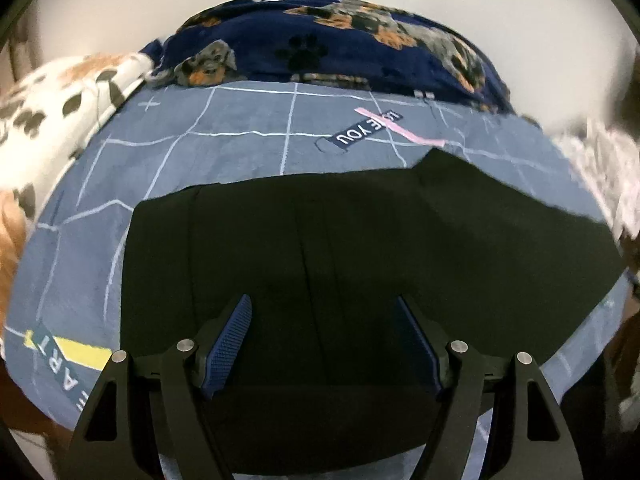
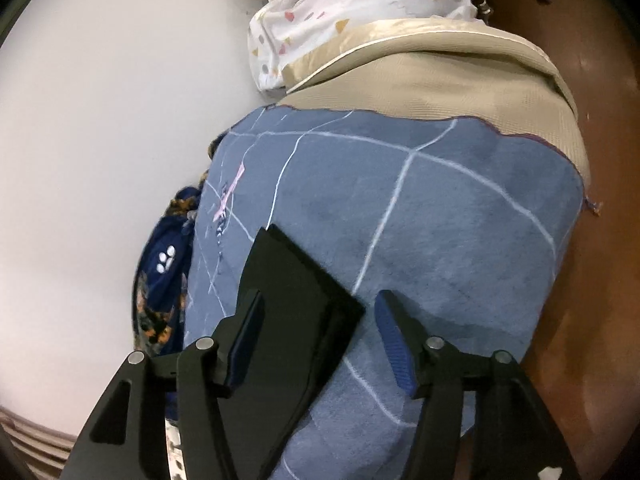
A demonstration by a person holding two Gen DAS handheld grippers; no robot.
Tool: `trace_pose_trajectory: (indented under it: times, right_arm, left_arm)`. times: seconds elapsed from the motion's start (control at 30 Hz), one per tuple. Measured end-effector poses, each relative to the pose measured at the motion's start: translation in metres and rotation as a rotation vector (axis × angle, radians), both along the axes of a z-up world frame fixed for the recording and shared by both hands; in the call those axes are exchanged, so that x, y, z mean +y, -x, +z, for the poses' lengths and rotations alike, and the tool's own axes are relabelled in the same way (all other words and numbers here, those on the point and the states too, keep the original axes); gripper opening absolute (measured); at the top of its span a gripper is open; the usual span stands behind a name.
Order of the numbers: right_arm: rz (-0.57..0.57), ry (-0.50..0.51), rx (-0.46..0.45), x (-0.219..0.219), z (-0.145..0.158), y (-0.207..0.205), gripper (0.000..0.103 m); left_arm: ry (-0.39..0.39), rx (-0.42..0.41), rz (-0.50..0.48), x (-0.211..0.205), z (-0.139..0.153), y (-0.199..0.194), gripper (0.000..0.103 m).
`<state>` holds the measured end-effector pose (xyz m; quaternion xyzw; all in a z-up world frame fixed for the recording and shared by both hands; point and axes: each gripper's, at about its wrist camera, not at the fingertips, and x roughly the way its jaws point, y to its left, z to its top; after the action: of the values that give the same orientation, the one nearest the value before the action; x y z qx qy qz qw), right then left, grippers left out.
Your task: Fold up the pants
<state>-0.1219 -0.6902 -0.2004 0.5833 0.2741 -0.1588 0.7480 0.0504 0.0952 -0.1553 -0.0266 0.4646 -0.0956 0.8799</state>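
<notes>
The black pants (image 1: 360, 240) lie flat and folded on a blue grid-patterned blanket (image 1: 224, 148). In the left wrist view my left gripper (image 1: 326, 344) is open just above them, its blue-padded fingers (image 1: 228, 348) spread wide with only black cloth below. In the right wrist view my right gripper (image 2: 320, 340) is open over the blanket (image 2: 460, 240). A corner of the black pants (image 2: 296, 320) lies between its fingers, near the left pad (image 2: 246, 340), not pinched.
A navy dog-print blanket (image 1: 320, 48) is bunched behind the pants. A white spotted cloth (image 1: 52, 108) lies at the left. In the right wrist view a beige cushion (image 2: 440, 84), a white patterned cloth (image 2: 340, 12) and brown floor (image 2: 600, 200) lie beyond the blanket's edge.
</notes>
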Motion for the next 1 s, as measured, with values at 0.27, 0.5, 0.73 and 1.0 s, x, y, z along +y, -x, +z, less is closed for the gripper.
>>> trace_pose_trajectory:
  times: [0.27, 0.5, 0.73, 1.0]
  right_arm:
    - [0.073, 0.02, -0.023, 0.015, 0.0, -0.02, 0.055]
    - [0.127, -0.02, -0.095, 0.031, -0.009, -0.039, 0.055]
    - [0.168, 0.094, -0.002, 0.041, 0.002, -0.062, 0.048]
    - [0.149, 0.132, 0.05, 0.046, -0.001, -0.066, 0.012]
  left_arm:
    - [0.018, 0.005, 0.019, 0.005, -0.002, 0.0, 0.074]
    - [0.009, 0.004, 0.015, 0.006, -0.004, 0.0, 0.074]
    - [-0.004, 0.004, 0.01, 0.004, -0.007, -0.001, 0.075]
    - [-0.002, 0.001, 0.011, 0.003, -0.006, -0.002, 0.075]
